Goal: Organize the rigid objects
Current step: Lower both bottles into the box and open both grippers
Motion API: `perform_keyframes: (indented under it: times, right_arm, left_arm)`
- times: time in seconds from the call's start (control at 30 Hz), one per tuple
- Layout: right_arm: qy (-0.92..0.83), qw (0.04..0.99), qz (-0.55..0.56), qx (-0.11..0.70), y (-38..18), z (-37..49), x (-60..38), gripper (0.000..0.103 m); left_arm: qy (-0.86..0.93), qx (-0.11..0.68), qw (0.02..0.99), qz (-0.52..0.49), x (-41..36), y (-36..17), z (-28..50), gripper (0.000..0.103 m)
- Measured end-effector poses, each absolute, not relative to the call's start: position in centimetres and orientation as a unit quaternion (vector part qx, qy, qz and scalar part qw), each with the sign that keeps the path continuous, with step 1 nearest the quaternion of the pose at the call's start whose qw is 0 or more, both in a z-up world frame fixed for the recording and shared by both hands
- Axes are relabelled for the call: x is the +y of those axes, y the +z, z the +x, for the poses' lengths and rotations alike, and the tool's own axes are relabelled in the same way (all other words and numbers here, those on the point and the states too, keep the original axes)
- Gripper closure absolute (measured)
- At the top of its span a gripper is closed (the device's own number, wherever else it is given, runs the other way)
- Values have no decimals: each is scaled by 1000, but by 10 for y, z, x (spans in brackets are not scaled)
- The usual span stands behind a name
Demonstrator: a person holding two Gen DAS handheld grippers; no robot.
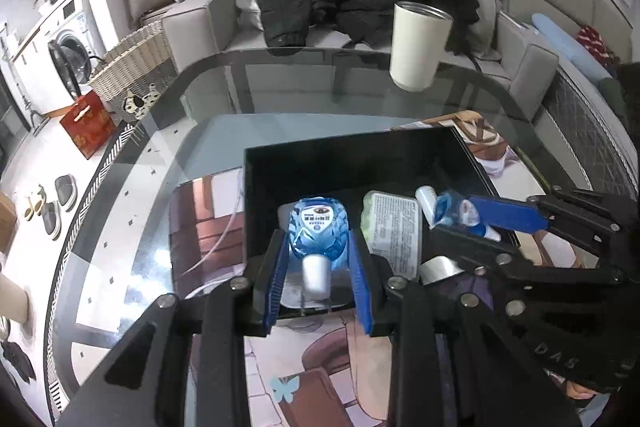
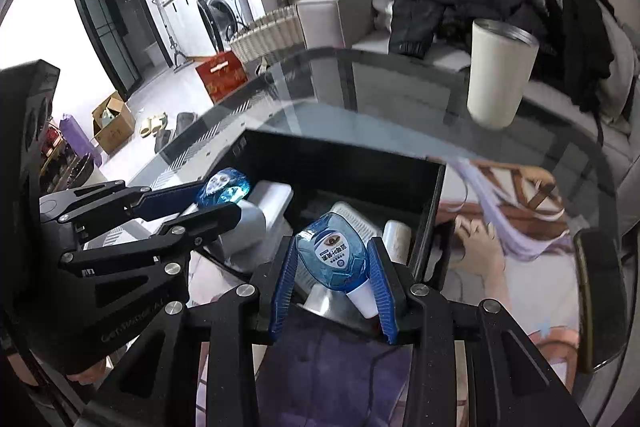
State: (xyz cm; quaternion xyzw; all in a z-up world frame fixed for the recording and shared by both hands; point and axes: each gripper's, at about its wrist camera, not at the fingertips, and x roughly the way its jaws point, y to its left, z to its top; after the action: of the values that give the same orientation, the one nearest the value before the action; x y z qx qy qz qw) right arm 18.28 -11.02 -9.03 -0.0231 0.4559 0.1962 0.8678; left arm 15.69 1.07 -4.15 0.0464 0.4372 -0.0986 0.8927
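A black open box sits on the glass table. My left gripper is shut on a blue eye-drop bottle with a white cap, over the box's near left part. My right gripper is shut on a second blue eye-drop bottle over the box's near edge. Each gripper shows in the other's view, the right gripper and the left gripper, each with its bottle. In the box lie a white labelled tin, a white tube and a white case.
A cream tumbler stands at the table's far side. A printed mat lies under the box. A grey sofa with black jackets stands beyond the table. A dark phone lies at the table's right edge.
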Motion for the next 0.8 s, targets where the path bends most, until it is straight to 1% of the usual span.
perform_keyframes:
  times: [0.47, 0.63, 0.67, 0.7, 0.8]
  right_arm:
    - [195, 859, -20, 473, -100, 182, -110, 66]
    - [196, 860, -15, 470, -97, 180, -112, 65]
    - [195, 861, -17, 469, -96, 179, -112, 65]
    - [195, 862, -18, 467, -96, 178, -112, 65]
    - [193, 864, -18, 464, -94, 177, -112, 65]
  left_arm:
    - [-101, 437, 892, 50, 9, -40, 156, 74]
    - [-102, 436, 892, 56, 10, -40, 155, 72]
    - [-101, 436, 892, 56, 10, -39, 155, 70]
    - [-102, 436, 892, 55, 11, -39, 153, 65]
    - [-95, 436, 893, 52, 13, -37, 152, 53]
